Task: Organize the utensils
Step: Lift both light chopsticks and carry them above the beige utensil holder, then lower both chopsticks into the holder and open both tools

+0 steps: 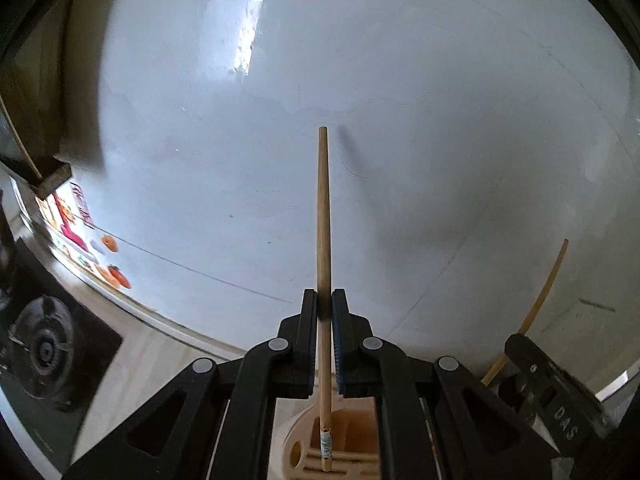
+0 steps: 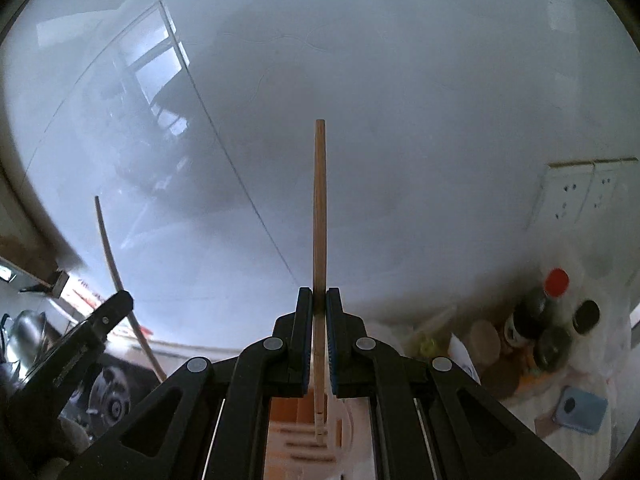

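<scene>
My left gripper [image 1: 324,300] is shut on a wooden chopstick [image 1: 323,216] that stands upright. Its lower end, with a pale printed band, hangs over the slotted cream utensil holder [image 1: 352,452] below the jaws. My right gripper [image 2: 319,298] is shut on a second wooden chopstick [image 2: 319,208], also upright, its lower end over the same cream holder [image 2: 312,440]. Each view shows the other gripper and its chopstick at the side: on the right in the left wrist view [image 1: 544,292], on the left in the right wrist view [image 2: 116,276].
A glossy white tiled wall [image 1: 360,80] fills both views. A gas burner [image 1: 44,352] and a sheet with fruit pictures [image 1: 80,236] lie at the left. At the right are sauce bottles [image 2: 552,308], a blue phone [image 2: 576,408] and wall sockets [image 2: 576,192].
</scene>
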The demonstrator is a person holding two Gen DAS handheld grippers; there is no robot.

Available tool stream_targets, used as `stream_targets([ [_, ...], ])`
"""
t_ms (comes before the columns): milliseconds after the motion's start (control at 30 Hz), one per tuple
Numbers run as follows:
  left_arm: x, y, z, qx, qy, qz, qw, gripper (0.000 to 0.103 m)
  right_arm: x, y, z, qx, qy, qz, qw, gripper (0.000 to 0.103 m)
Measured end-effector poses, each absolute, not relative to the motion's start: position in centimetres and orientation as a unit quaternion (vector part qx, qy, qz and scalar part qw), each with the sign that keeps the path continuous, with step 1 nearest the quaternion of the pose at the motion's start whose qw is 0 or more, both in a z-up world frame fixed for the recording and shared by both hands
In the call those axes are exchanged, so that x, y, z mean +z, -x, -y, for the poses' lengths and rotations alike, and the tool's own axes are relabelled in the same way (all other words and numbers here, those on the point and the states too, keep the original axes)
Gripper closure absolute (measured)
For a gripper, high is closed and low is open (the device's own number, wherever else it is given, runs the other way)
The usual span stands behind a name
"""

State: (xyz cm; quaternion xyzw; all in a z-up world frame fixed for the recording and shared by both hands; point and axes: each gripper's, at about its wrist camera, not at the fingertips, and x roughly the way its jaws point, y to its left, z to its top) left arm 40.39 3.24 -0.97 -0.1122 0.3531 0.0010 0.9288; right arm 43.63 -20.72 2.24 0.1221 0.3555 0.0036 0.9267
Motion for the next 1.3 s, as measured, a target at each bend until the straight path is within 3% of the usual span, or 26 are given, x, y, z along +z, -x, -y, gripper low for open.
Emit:
stream_targets([
  [433,-5.7,-41.6,-2.7,-0.007,0.122,-0.381,0.916,0.098,-0.9,-44.2,20.2,0.006,-0.121,-0.34,0.933,0.096],
  [767,-5.8,-40.2,-2.1,-0.052,0.075,-0.429,0.899,0.094,-2.1,-44.5,19.9,0.055,-0.109,-0.396,0.91,0.096],
  [833,-4.9,-39.4,-2.3,-0.05,0.067,-0.426,0.901,0.084,-2.5,-44.5,20.1,0.068,-0.111,-0.418,0.899,0.095],
  [900,-3.7,-38.4,-2.8,-0.04,0.064,-0.42,0.904,0.042,-2.4,-44.0,20.1,0.068,-0.112,-0.426,0.895,0.082],
  [933,-3.2,-37.7,-3.3,-0.034,0.064,-0.414,0.907,0.032,-2.2,-43.5,20.4,0.066,-0.114,-0.425,0.896,0.067],
  [967,-2.7,-37.1,-3.7,-0.027,0.061,-0.407,0.911,0.022,-1.8,-43.0,20.9,0.062,-0.117,-0.42,0.898,0.059],
  [1033,-1.9,-35.9,-4.2,-0.011,0.055,-0.4,0.915,0.021,-1.1,-41.7,21.7,0.053,-0.117,-0.416,0.9,0.054],
  [1067,-1.6,-35.1,-4.7,-0.003,0.052,-0.398,0.916,0.014,-0.8,-41.1,21.9,0.048,-0.118,-0.416,0.901,0.05],
  [1100,-1.6,-34.4,-4.9,0.006,0.047,-0.4,0.915,0.0,-0.5,-40.2,22.4,0.04,-0.119,-0.414,0.901,0.049],
  [1200,-2.1,-32.4,-5.4,0.023,0.033,-0.401,0.915,0.0,0.0,-37.8,23.1,0.022,-0.118,-0.412,0.903,0.041],
  [1300,-3.4,-30.5,-5.7,0.027,0.031,-0.41,0.911,0.0,-0.1,-34.8,24.8,0.014,-0.136,-0.401,0.906,0.024],
])
